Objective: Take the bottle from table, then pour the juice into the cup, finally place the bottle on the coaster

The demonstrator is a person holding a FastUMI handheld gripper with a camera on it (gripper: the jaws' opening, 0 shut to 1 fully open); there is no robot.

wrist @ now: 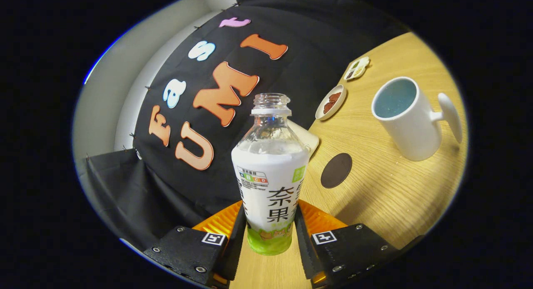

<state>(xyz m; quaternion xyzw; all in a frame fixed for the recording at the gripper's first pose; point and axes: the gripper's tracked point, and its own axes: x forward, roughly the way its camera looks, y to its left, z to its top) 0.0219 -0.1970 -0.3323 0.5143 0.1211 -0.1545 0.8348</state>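
Wooden table [387, 197] tilted in view; gripper [270, 235] clamps uncapped juice bottle [270, 172] between both fingers. Cup [406, 118] beyond, right. Tilting early would likely spill short of it.

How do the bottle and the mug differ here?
The bottle is gripped between the gripper fingers; the mug stands free on the table. The bottle is narrow-necked with a printed label; the mug is wide-mouthed, plain, handled. Both are white and uncovered.

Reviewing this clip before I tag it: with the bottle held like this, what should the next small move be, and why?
Probably carry the bottle toward the cup and tip it over the rim. The gripper has its jaws pressed on both sides of the uncapped bottle, the view is tilted as if lifted, and the cup stands beyond the dark coaster.
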